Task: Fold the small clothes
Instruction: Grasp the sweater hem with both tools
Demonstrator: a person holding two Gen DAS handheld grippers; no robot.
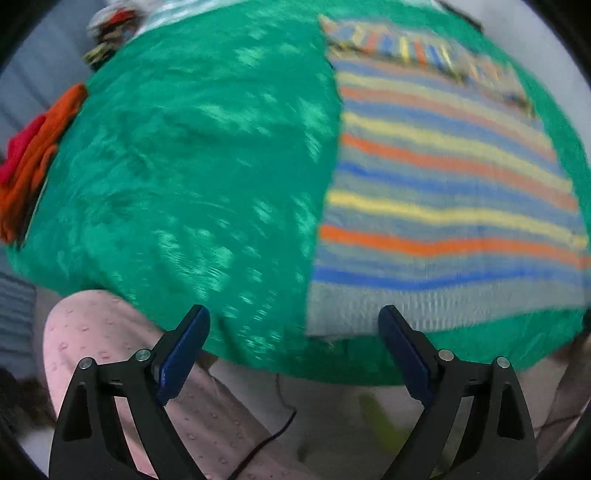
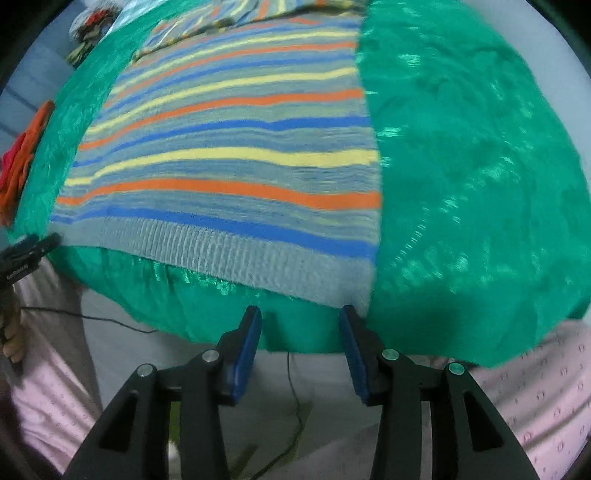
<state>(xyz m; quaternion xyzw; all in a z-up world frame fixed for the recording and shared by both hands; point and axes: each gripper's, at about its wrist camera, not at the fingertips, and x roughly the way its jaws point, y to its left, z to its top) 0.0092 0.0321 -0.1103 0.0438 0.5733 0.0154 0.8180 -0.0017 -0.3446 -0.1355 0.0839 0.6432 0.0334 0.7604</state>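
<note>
A small striped knit sweater (image 1: 443,206), grey with blue, yellow and orange bands, lies flat on a green cloth (image 1: 184,166) that covers the table. Its ribbed grey hem faces me, and a sleeve is folded across its far end. My left gripper (image 1: 293,325) is open and empty, near the hem's left corner at the table's front edge. My right gripper (image 2: 301,323) is open and empty, just below the hem's right corner. The sweater (image 2: 229,155) fills the middle of the right wrist view. The left gripper's tip (image 2: 33,247) shows at that view's left edge.
An orange and red garment (image 1: 33,158) lies at the green cloth's left edge, also in the right wrist view (image 2: 22,158). A patterned bundle (image 1: 107,29) sits at the far left corner. My legs in pink trousers (image 1: 129,369) and a thin black cable (image 2: 291,406) are below the table's edge.
</note>
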